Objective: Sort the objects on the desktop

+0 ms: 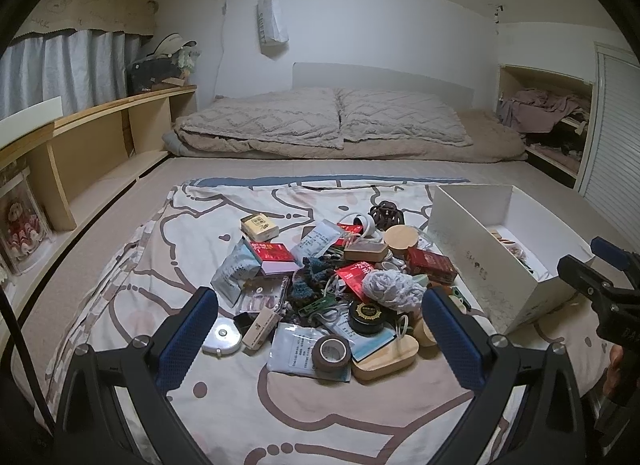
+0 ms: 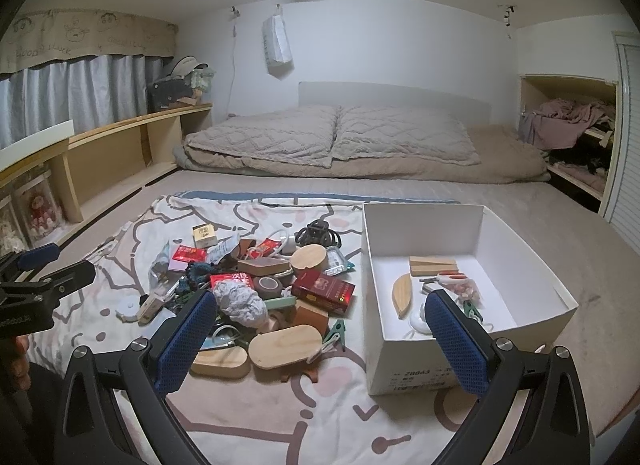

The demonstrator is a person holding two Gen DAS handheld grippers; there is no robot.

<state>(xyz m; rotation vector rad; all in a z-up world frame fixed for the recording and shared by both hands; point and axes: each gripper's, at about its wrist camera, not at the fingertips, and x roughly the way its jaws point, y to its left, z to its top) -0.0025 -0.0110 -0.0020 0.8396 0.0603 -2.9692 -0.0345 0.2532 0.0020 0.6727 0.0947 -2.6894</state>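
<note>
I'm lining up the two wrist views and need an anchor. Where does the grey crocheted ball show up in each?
Left wrist: grey crocheted ball sits right of centre in the pile, just above the black round tin.
Right wrist: it lies left of centre, beside the red box.
Shared landmark: the white box, right of the pile.

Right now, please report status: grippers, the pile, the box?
Left gripper open, empty, above pile. Right gripper open, empty. White box beside pile, a few items inside. Nothing blocking.
</note>
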